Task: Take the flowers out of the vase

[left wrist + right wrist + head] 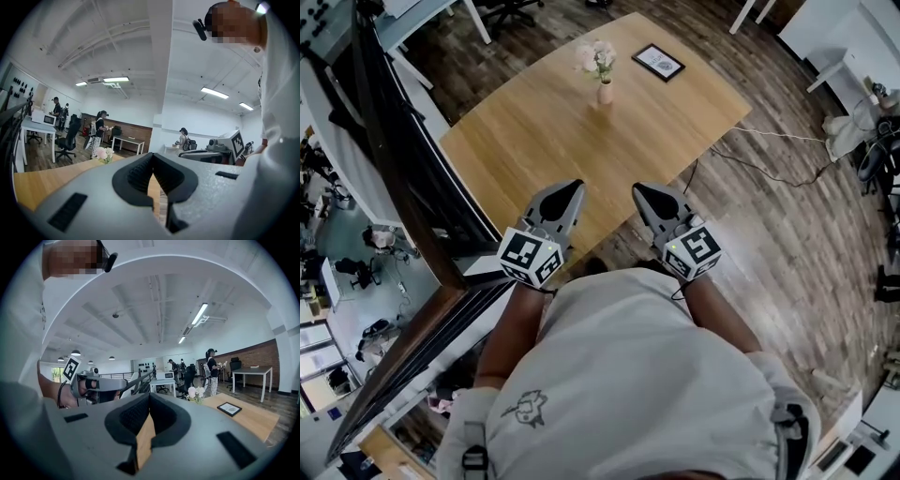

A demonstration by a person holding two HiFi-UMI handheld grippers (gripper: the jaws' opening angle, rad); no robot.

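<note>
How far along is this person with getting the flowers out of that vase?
Done: nothing yet. The flowers stand in the vase at the far end of the table, near a picture frame. In hand: nothing. The left gripper and right gripper are both shut and empty, over the table's near edge. Left: reach the vase, grip the stems and lift them out.

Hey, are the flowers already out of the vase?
No, the flowers stand upright in the vase on the wooden table, near the picture frame.
</note>
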